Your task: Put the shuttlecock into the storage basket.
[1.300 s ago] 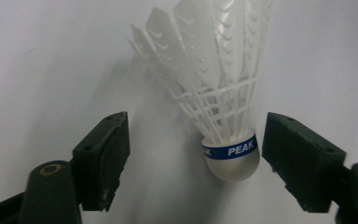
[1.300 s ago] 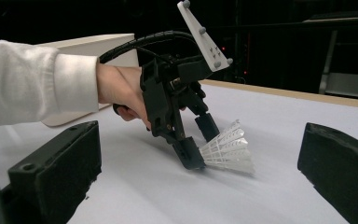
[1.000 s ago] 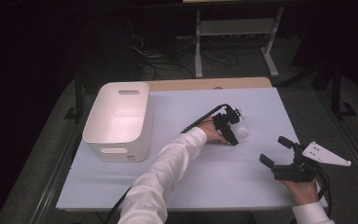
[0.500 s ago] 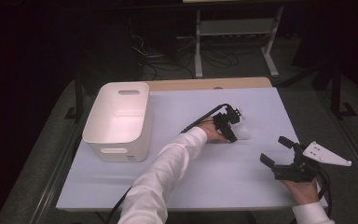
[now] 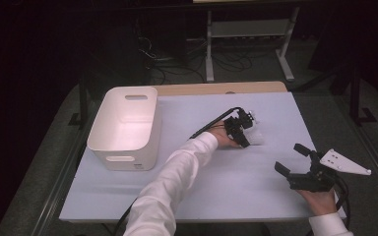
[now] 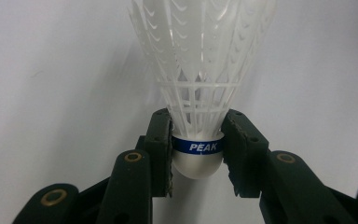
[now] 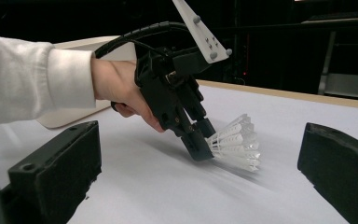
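The left gripper (image 6: 196, 154) has barely shifted over the last second and now pinches the shuttlecock (image 6: 200, 93) by its cork base between its jaws, low over the table (image 5: 236, 187), apparently ready to lift, while the right gripper (image 5: 295, 160) waits spread wide.

Bin (image 5: 128, 128) left on table (image 5: 236, 196); shuttlecock (image 5: 256, 137) right of it.

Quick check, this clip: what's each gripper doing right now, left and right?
Left gripper: shut on the shuttlecock, jaws clamping its cork base at the blue band.
Right gripper: open, holding nothing.
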